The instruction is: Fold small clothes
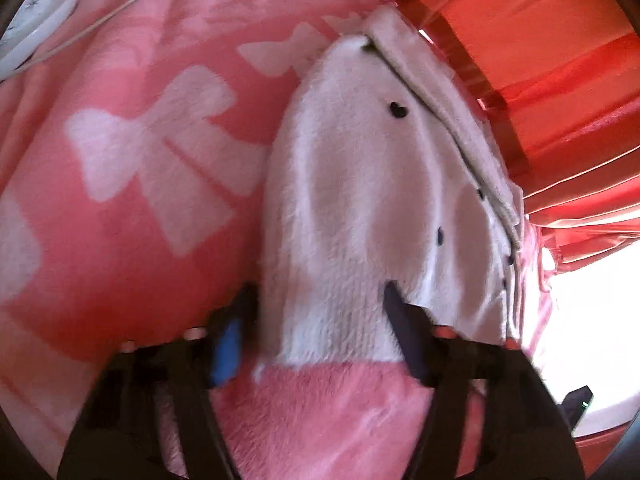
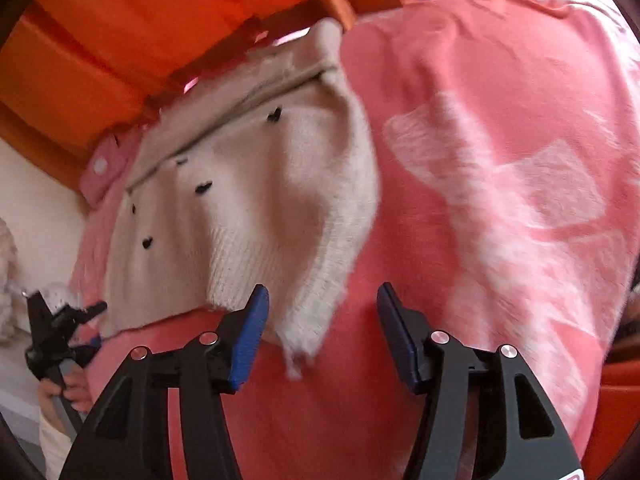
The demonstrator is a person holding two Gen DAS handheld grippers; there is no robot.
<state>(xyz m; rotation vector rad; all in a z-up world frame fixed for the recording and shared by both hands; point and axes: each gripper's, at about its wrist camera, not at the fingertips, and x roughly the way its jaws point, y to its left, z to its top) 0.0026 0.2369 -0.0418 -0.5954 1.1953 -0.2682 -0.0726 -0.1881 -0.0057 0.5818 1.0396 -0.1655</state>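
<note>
A small fuzzy white garment with black dots (image 1: pixel 380 184) lies on a pink blanket (image 1: pixel 120 240); it also shows in the right wrist view (image 2: pixel 248 208). My left gripper (image 1: pixel 316 320) is open, its fingers either side of the garment's near edge, the cloth lying between them. My right gripper (image 2: pixel 320 320) is open just above the garment's near corner (image 2: pixel 300 332), which hangs between the blue pads. The left gripper shows in the right wrist view (image 2: pixel 60 320), held in a hand at the left edge.
The pink blanket with white bow shapes (image 2: pixel 500 200) covers the surface. An orange-red curtain (image 1: pixel 540 60) hangs close behind the garment. A white device with a cable (image 1: pixel 40 12) lies at the far left. A bright window is at right.
</note>
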